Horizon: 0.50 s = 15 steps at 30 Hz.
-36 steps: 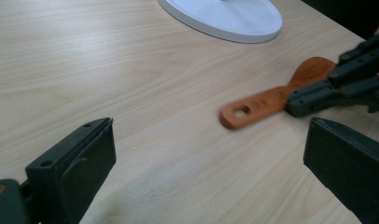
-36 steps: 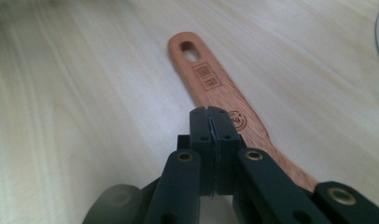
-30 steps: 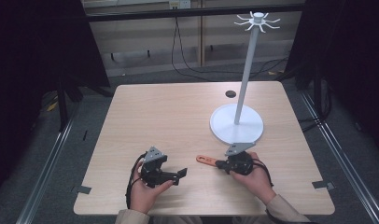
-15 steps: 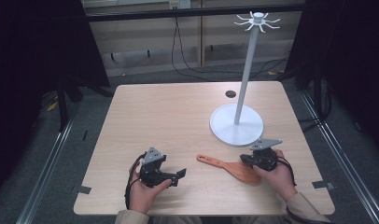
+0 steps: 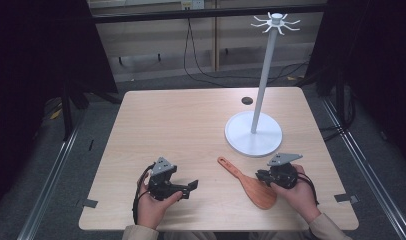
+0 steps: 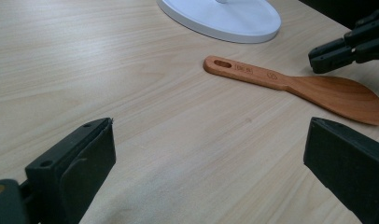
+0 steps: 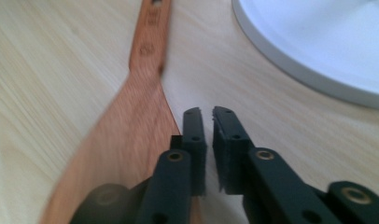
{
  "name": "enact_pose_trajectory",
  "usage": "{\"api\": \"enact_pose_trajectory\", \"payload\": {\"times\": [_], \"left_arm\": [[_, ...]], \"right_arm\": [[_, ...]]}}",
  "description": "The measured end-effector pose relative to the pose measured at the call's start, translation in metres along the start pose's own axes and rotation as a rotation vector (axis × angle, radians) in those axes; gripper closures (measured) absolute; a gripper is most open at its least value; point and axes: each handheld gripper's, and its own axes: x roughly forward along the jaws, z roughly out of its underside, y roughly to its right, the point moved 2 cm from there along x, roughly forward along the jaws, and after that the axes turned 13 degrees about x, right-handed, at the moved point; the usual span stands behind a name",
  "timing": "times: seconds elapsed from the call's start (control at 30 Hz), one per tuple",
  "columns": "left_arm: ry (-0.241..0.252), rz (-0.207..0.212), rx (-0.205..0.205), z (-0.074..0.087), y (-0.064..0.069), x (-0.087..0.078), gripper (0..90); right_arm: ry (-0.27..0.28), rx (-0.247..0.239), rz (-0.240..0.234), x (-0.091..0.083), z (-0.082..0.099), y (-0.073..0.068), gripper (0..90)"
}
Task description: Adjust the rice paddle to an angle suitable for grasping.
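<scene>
From the high view, the right gripper [image 5: 262, 176] has slid rightward along the wooden spatula [image 5: 247, 183], from its handle to beside its blade, and the spatula lies flat on the counter [image 5: 191, 120] near the white stand [image 5: 253, 132]; in the left gripper view, the left gripper [image 6: 208, 154] gapes wide and empty, the spatula well ahead. In the right gripper view, the jaws have just been opening to a narrow slit with nothing between them, so the spatula looks freshly released.

Reddish-brown wooden spatula [image 5: 247, 183], white stand [image 5: 254, 138], pale wood-grain table [image 5: 181, 125], black tongs [image 7: 207, 128].
</scene>
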Motion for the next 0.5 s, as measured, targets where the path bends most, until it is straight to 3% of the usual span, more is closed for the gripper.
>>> {"api": "enact_pose_trajectory", "payload": {"times": [0.07,0.2,0.37,0.5], "left_arm": [[0.000,0.000,-0.002,0.000,0.000,0.000,2.3],[-0.010,0.000,0.002,0.000,0.000,0.000,2.7],[-0.005,0.010,0.005,0.001,0.000,-0.001,3.3],[-0.003,0.013,0.001,0.001,-0.001,-0.001,3.5]], "right_arm": [[0.003,0.012,0.001,-0.002,-0.010,-0.006,74.2],[-0.066,0.021,-0.026,0.006,-0.031,-0.023,62.8],[-0.176,0.053,-0.017,0.021,-0.049,-0.037,57.8],[-0.278,0.016,0.004,0.035,-0.054,-0.046,57.3]]}}
